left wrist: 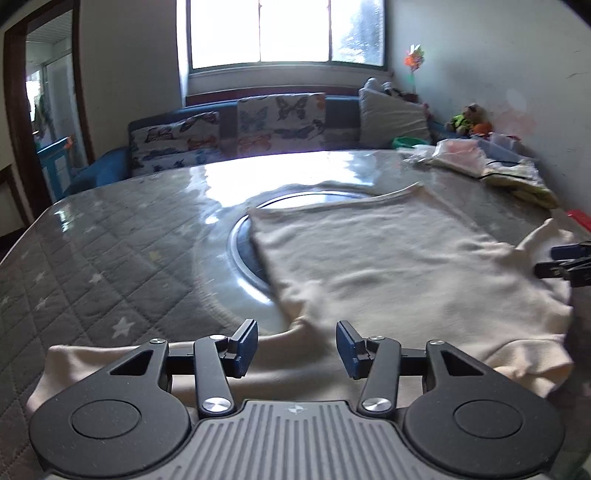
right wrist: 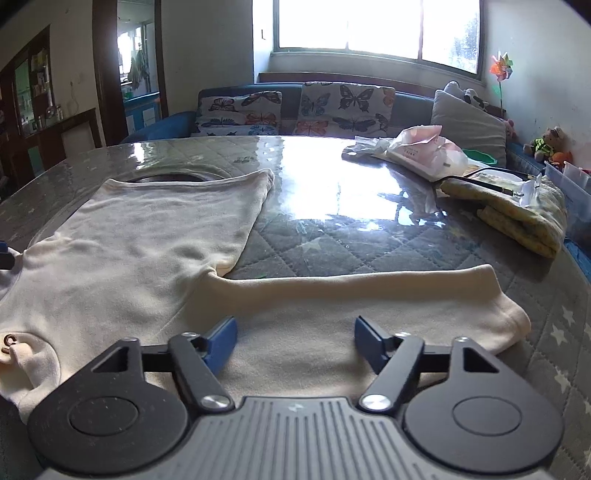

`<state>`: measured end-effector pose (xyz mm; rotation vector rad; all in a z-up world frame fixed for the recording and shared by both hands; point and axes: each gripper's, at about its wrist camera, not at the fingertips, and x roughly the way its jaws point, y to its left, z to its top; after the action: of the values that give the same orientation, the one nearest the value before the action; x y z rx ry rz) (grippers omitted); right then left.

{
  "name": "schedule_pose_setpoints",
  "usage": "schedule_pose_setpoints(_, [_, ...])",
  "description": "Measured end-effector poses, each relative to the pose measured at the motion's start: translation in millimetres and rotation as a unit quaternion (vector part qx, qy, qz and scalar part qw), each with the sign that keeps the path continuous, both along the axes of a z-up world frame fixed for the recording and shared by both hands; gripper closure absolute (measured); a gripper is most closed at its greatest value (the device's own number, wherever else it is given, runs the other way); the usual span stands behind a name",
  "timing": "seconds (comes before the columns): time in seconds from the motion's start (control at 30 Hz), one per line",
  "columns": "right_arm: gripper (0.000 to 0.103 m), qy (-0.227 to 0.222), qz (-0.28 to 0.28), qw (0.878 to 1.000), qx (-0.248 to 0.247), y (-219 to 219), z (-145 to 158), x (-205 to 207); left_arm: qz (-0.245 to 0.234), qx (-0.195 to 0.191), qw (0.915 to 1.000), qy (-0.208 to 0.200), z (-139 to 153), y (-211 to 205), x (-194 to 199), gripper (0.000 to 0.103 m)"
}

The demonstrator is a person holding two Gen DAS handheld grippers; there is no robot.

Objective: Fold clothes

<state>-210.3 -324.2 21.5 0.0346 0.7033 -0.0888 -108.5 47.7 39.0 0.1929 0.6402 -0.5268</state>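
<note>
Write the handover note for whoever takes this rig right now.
Left gripper: open, empty, over the shirt's left sleeve.
Right gripper: open, empty, over the right sleeve.
Cream long-sleeve shirt lies flat on the quilted table, both sleeves spread out sideways.
Done: shirt laid out.
Left: every fold; probably sleeves first.

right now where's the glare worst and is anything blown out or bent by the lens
Left wrist view: window blown white, glare streaks the table cover. Right wrist view: same window overexposed, reflections on the cover. Fisheye bends the table's edges in both views.
</note>
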Motion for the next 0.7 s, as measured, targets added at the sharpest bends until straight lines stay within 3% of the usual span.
schedule_pose_setpoints(0.3, [0.031, -0.014, -0.031, 0.999, 0.014, -15.9, 5.1, -8.8, -0.084, -0.013, 0.9962, 0.018, -0.1, -63.1, -17.6, 0.047])
schedule_pose_setpoints(0.7, [0.044, -0.013, -0.193, 0.981, 0.026, -99.1, 7.3, -25.4, -0.16, 0.014, 0.9868, 0.019, -5.3, -126.6, -33.8, 0.042])
